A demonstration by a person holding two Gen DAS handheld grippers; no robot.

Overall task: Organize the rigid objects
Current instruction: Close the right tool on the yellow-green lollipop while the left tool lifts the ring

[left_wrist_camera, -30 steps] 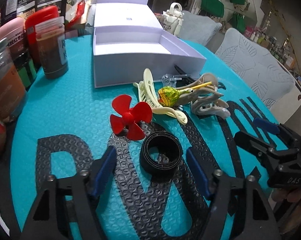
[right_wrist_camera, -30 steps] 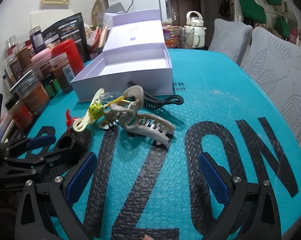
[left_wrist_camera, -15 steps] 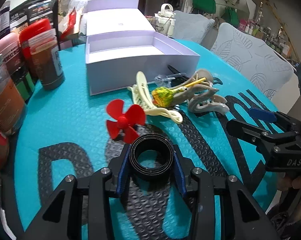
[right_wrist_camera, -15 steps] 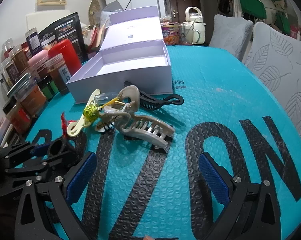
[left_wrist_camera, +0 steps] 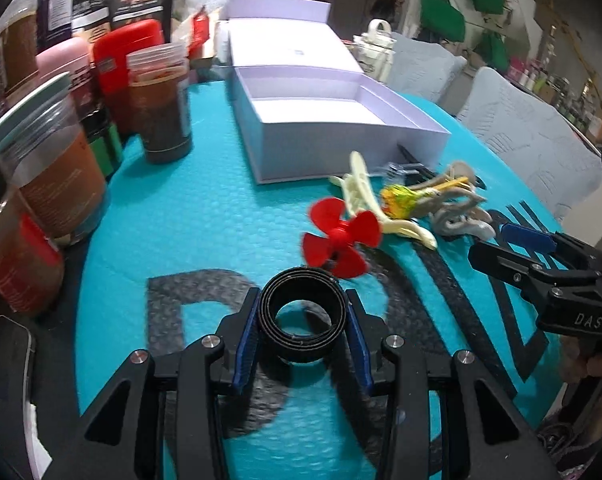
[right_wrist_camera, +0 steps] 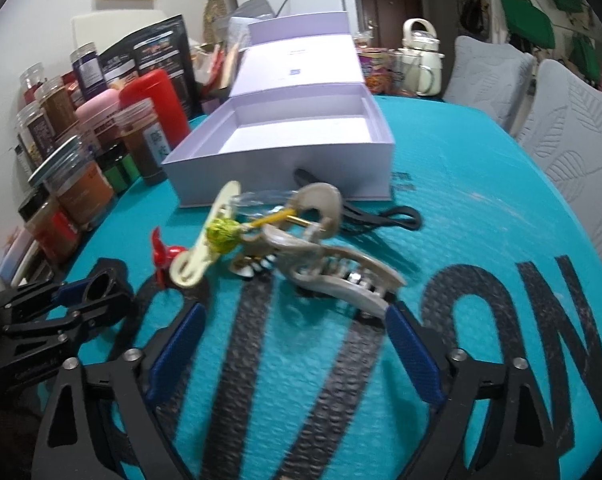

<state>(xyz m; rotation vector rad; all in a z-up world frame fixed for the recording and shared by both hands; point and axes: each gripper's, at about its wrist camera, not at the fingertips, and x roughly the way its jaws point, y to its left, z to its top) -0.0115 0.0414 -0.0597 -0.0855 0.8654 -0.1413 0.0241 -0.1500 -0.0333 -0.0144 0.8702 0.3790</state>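
Black coiled band (left_wrist_camera: 303, 314), wound into a flat ring with a hollow middle, lifted just above the teal worktop (left_wrist_camera: 221, 232) near the red propeller (left_wrist_camera: 341, 242). Left claw (left_wrist_camera: 303, 320) narrow, blue pads pressed on both sides of the coil. Right claw (right_wrist_camera: 297, 344) wide, jaws closing, right pad just beside the tip of the beige hair clip (right_wrist_camera: 341, 276); contact unclear. Nothing gripped there. Open lavender box (right_wrist_camera: 301, 148) beyond the pile.

We worked in a lived-in home: a fridge (right_wrist_camera: 313, 4), a door (right_wrist_camera: 389, 4), a kettle (right_wrist_camera: 421, 56) (cream-coloured), padded chairs (right_wrist_camera: 573, 120) and food jars (right_wrist_camera: 81, 184) ringed the surface (right_wrist_camera: 481, 220).
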